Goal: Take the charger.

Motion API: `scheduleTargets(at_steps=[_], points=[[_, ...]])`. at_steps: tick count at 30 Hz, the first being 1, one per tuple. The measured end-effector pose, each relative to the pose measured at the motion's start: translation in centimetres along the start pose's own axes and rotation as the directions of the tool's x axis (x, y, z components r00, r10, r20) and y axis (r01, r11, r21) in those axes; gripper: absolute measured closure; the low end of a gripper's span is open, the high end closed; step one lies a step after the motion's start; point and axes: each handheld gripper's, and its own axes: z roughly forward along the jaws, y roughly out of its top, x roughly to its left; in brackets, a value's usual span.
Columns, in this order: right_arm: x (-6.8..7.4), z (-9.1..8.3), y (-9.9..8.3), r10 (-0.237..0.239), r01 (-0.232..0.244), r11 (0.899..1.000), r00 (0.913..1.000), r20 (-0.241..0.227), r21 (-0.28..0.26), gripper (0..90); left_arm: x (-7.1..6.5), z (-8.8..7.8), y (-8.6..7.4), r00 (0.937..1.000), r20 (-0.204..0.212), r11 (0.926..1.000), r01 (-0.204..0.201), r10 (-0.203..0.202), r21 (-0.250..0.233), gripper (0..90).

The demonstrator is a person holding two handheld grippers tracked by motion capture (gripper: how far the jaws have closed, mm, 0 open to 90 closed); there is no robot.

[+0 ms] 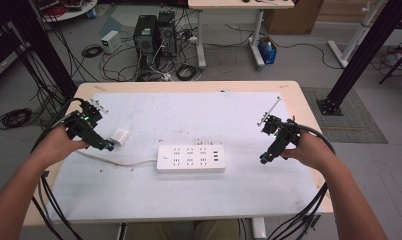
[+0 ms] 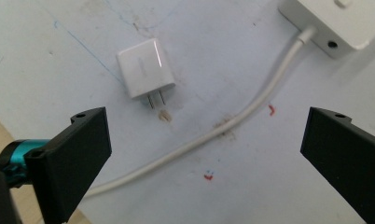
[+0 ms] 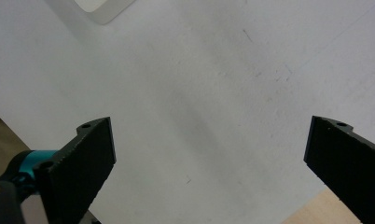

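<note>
Approach step: left gripper (image 2: pixel 202 154), jaws spread, empty, small white plastic 2-prong charger cube (image 2: pixel 145 68) just ahead; white 6-socket power strip (image 1: pixel 191 158) beyond. Right gripper (image 3: pixel 209 163) spread, idle. Next: straddle charger, close.

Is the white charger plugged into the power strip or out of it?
Out. The charger lies on the table with its prongs bare, apart from the power strip.

White charger (image 2: pixel 146 68), white pwr strip (image 1: pixel 191 159)
</note>
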Motion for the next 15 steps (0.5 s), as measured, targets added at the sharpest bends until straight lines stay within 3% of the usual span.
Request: scheduleTargets(at_steps=[5,10,15], points=[[0.1,-0.1,0.0,0.003,-0.003,1.000,1.0000,0.008,-0.008,1.2,0.4,0.7,0.4,0.9988,-0.015,0.9981,0.047,-0.047,-0.039,1.7],[0.0,0.2,0.0,0.007,-0.007,1.000,0.9999,0.011,-0.014,1.2,1.0,2.0,1.1,0.9945,-0.051,0.9955,0.089,-0.091,-0.033,1.7],[-0.2,0.4,-0.1,0.017,-0.017,1.000,0.9998,0.007,-0.010,1.2,1.7,3.1,1.4,0.9908,-0.055,0.9920,0.122,-0.124,-0.032,1.7]])
